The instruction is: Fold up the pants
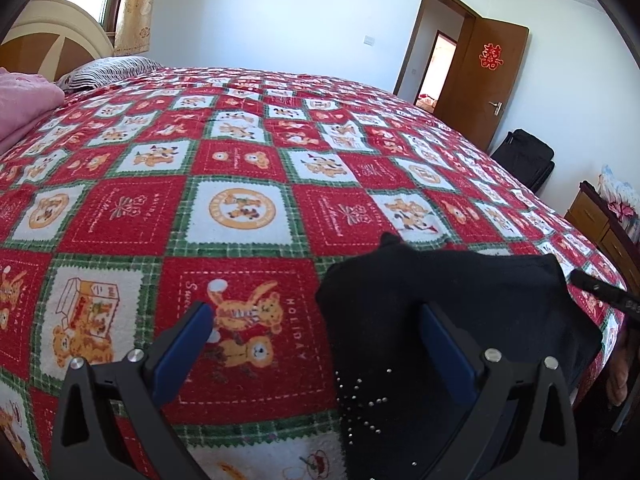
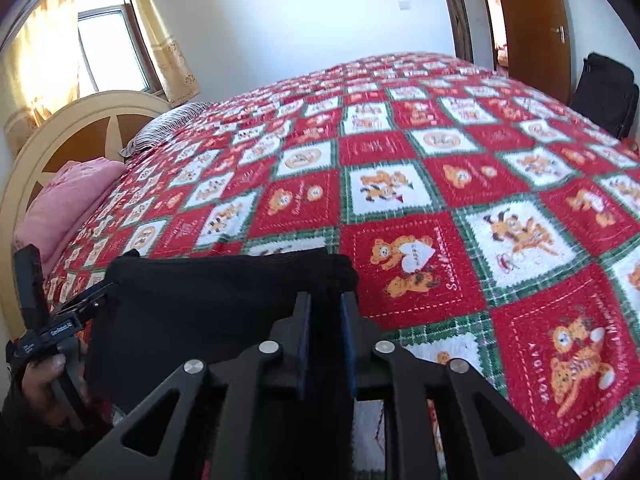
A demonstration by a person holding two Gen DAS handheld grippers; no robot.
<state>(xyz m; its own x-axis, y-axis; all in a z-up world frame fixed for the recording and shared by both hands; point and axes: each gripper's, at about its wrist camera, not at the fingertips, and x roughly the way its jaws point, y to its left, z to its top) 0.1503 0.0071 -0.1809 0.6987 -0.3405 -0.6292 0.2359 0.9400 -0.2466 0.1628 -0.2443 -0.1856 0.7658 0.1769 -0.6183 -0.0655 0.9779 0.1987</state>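
The black pants (image 2: 224, 300), studded with small silver dots, lie bunched on the bedspread (image 1: 248, 168), their edge pinched between the closed fingers of the right gripper (image 2: 326, 312). The left gripper (image 1: 316, 332) stands wide open, its right finger (image 1: 444, 344) over the pants and its left finger over a red square reading "HOLIDAY". Beyond both fingertips, a brown door (image 1: 480, 80) bears a red paper character.
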